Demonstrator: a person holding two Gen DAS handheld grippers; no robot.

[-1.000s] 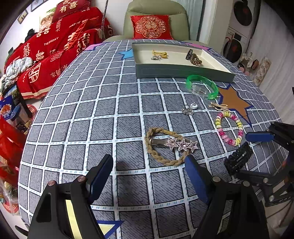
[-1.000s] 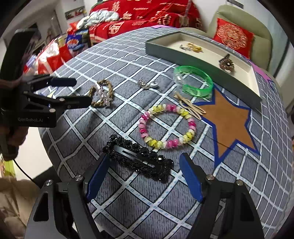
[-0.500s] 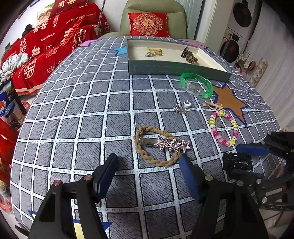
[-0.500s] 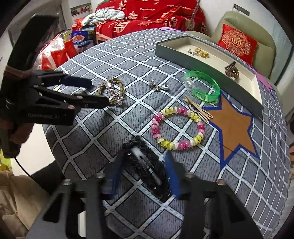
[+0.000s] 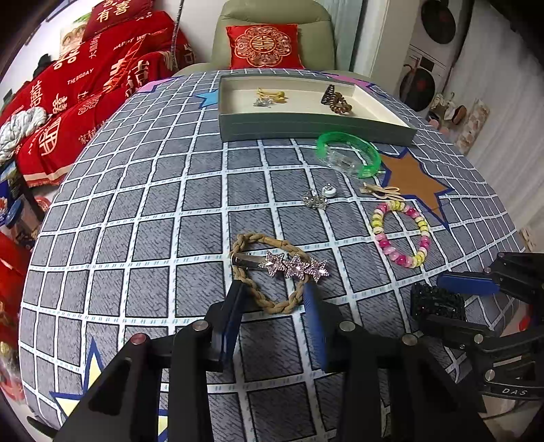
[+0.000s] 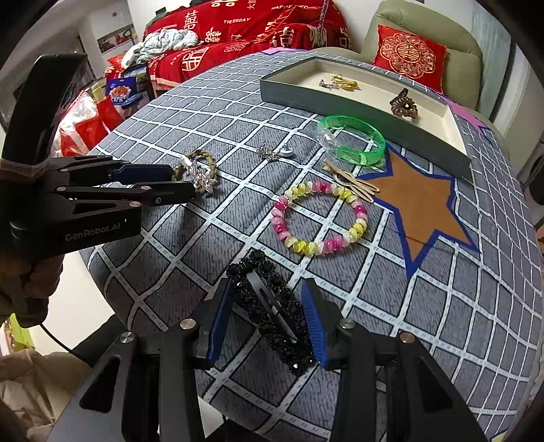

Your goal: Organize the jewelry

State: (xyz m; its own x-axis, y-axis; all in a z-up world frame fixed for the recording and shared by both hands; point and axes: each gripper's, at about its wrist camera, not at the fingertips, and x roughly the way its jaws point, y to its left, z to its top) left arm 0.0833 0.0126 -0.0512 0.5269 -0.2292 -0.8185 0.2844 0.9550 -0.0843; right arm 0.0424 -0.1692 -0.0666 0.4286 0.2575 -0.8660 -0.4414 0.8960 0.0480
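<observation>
My right gripper (image 6: 268,306) is shut on a black beaded hair clip (image 6: 272,306), held between its blue pads near the table's front edge; the clip also shows in the left wrist view (image 5: 437,301). My left gripper (image 5: 272,299) has narrowed around the near loop of a braided tan hair tie (image 5: 272,272) with a pink star clip (image 5: 294,265) lying on it. The pads flank the tie and I cannot tell if they touch it. A grey tray (image 5: 306,127) at the back holds gold, silver and brown pieces.
A green bangle (image 5: 348,153), a silver brooch (image 5: 316,200), a tan hairpin (image 5: 380,192) and a pink-yellow bead bracelet (image 5: 401,234) lie on the grid tablecloth. A red-covered sofa (image 5: 68,95) and a green chair (image 5: 272,20) stand behind.
My right gripper closed on the black hair clip. My left gripper moved forward to the braided hair tie and its jaws narrowed from wide open.
</observation>
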